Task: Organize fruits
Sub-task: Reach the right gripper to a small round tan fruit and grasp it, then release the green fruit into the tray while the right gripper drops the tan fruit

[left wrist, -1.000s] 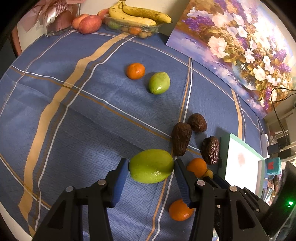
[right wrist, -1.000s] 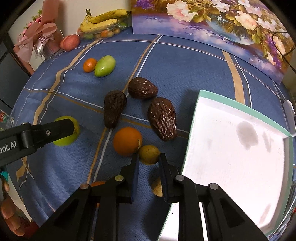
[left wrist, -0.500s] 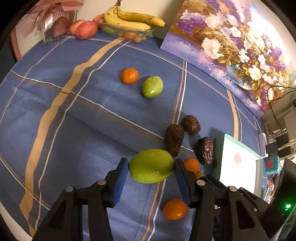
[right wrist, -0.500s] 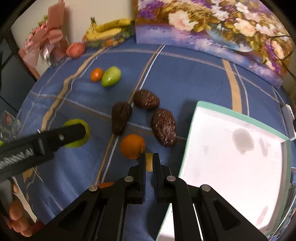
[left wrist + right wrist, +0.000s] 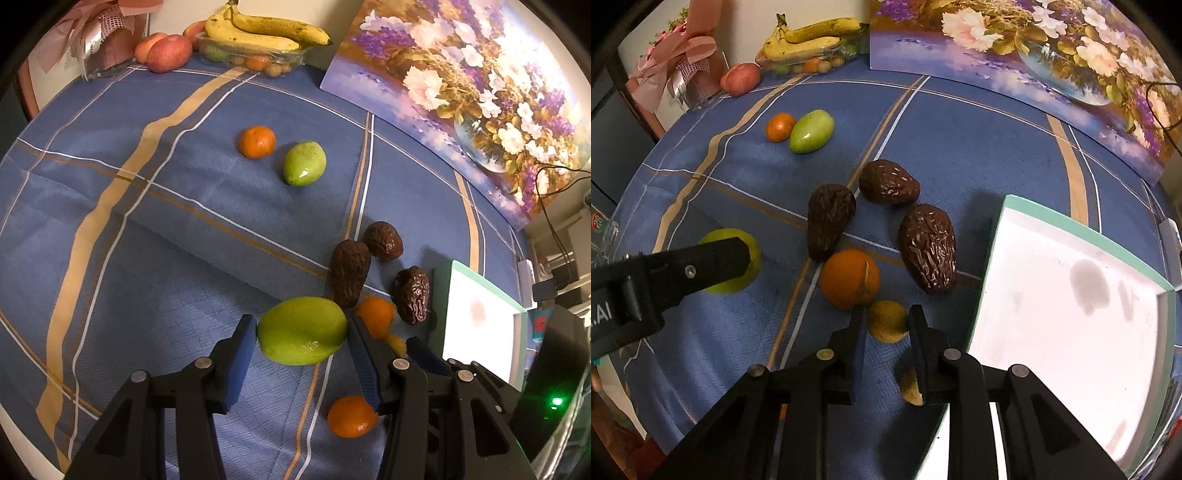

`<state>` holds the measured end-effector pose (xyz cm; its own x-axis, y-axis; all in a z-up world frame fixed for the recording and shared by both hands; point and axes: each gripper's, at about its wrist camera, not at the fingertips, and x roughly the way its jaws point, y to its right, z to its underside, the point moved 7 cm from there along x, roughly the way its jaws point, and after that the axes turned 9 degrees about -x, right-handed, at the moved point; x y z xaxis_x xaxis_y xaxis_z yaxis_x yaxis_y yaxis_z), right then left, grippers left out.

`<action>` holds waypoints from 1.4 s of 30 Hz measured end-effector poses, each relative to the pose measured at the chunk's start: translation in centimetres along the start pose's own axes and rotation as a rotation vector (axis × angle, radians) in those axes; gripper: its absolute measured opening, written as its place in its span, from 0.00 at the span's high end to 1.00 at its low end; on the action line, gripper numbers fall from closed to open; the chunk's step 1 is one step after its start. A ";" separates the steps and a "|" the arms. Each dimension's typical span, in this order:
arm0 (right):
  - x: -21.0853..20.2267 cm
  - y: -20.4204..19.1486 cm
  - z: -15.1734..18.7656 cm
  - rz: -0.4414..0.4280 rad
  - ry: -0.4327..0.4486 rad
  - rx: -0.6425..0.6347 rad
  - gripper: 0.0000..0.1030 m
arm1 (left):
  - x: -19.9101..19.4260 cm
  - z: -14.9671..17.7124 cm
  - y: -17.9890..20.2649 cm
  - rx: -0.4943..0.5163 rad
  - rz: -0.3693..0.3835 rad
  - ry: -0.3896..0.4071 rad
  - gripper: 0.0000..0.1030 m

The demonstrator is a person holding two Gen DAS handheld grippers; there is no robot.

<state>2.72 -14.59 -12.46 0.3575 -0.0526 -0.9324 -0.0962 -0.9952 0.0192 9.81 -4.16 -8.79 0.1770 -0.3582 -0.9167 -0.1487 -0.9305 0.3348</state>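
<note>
Fruits are loose on the blue-cloth bench (image 5: 960,147), all left of the white tray (image 5: 997,236); none is in it yet.

The big green fruit (image 5: 301,330) is farthest left of the tray. My left gripper (image 5: 301,325) has it, fingers (image 5: 240,354) pressed on both ends across the long axis. I think that hold stops it rolling. I can't tell if it is off the cloth.

My right gripper (image 5: 886,317) points down just left of the tray's near corner. Its fingers (image 5: 855,332) are narrow and opening, with the small yellow fruit (image 5: 888,325) showing in the gap. The pads are not on it. I guess that narrow spread suits a small fruit.

The orange (image 5: 849,278) touches that yellow one on the side away from the tray, so it is crowded there. A second yellow fruit (image 5: 908,387) is half hidden under the right finger.

Three brown wrinkled fruits (image 5: 929,247) sit just beyond, the nearest close to the tray's left rim.

Another orange (image 5: 351,415) lies below the left gripper.

Far from the tray are a small orange (image 5: 780,126) and a green fruit (image 5: 811,131), side by side.

My guess is the tray is the target, so the fruits closest to it go first.
</note>
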 end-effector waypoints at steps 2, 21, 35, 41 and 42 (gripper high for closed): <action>0.5 -0.1 0.2 -0.018 -0.015 0.005 0.69 | 0.1 0.0 0.0 0.001 0.000 -0.003 0.48; -4.1 1.2 -1.0 -0.026 0.087 0.084 0.75 | -1.0 0.1 1.8 0.042 0.017 0.032 0.48; -7.0 15.1 5.4 0.130 0.035 0.449 0.75 | -0.4 5.0 10.2 0.273 0.072 -0.006 0.48; -8.4 18.6 8.3 0.181 0.021 0.520 0.75 | 0.3 7.6 13.4 0.371 0.082 -0.031 0.48; -8.3 18.9 8.5 0.185 0.017 0.523 0.75 | 0.5 8.0 13.8 0.386 0.083 -0.038 0.48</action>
<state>-9.98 -32.25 -7.39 0.3055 -0.2284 -0.9244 -0.6061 -0.7954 -0.0038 0.04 -16.55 -6.37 0.1138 -0.4213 -0.8998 -0.5173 -0.7983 0.3084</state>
